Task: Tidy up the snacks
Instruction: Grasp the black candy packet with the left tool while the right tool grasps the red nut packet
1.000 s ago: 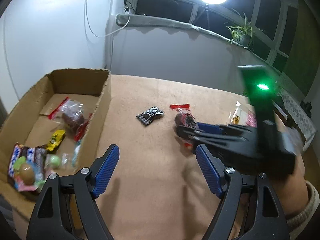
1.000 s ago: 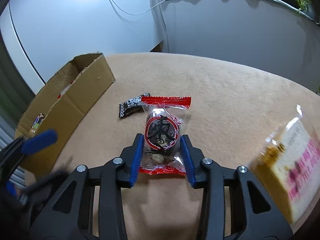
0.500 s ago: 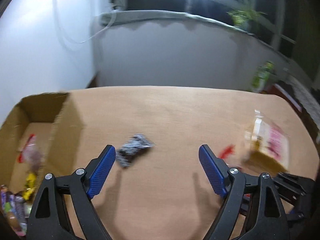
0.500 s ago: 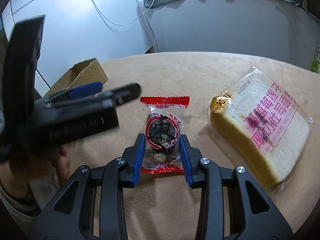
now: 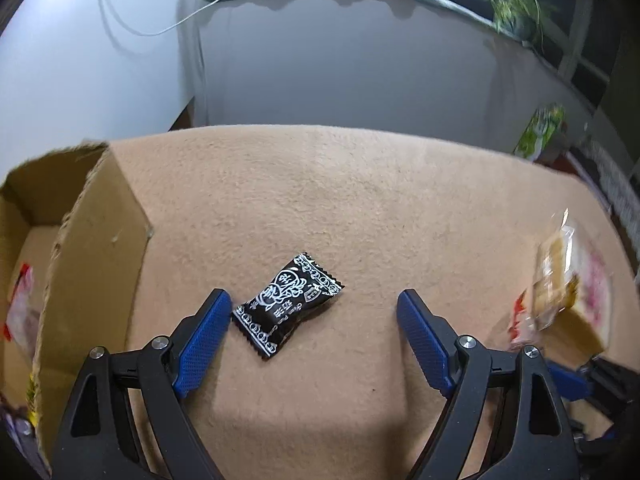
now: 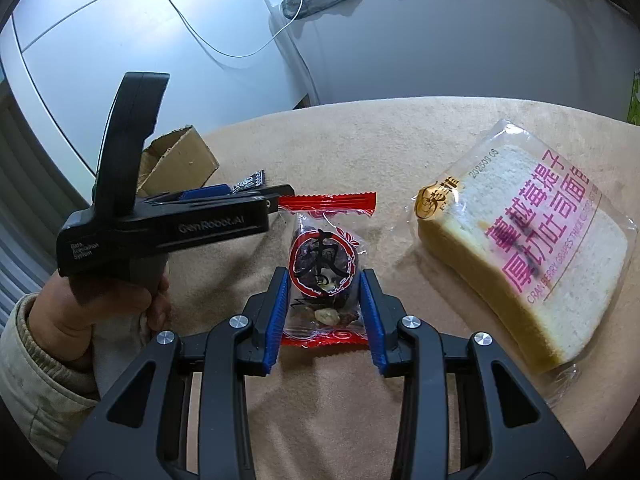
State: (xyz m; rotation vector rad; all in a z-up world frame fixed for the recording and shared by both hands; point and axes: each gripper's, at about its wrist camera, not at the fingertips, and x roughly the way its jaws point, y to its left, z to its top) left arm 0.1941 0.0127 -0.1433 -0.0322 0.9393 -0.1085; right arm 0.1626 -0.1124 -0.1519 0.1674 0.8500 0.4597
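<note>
A small black snack packet lies on the tan table between my left gripper's open blue pads, close to the left pad. My left gripper is open and empty. It also shows in the right wrist view, side on, beside the black packet. My right gripper is shut on a clear, red-edged date snack pack resting on the table. The cardboard box stands at the left with several snacks inside.
A wrapped slice of cranberry toast lies on the table right of my right gripper; it shows blurred at the right edge of the left wrist view. The box corner is behind the left gripper. A white wall rises behind the table.
My left gripper has swung away from the box and come down around the black packet. My right gripper stays shut on the date pack and has shifted toward the toast.
</note>
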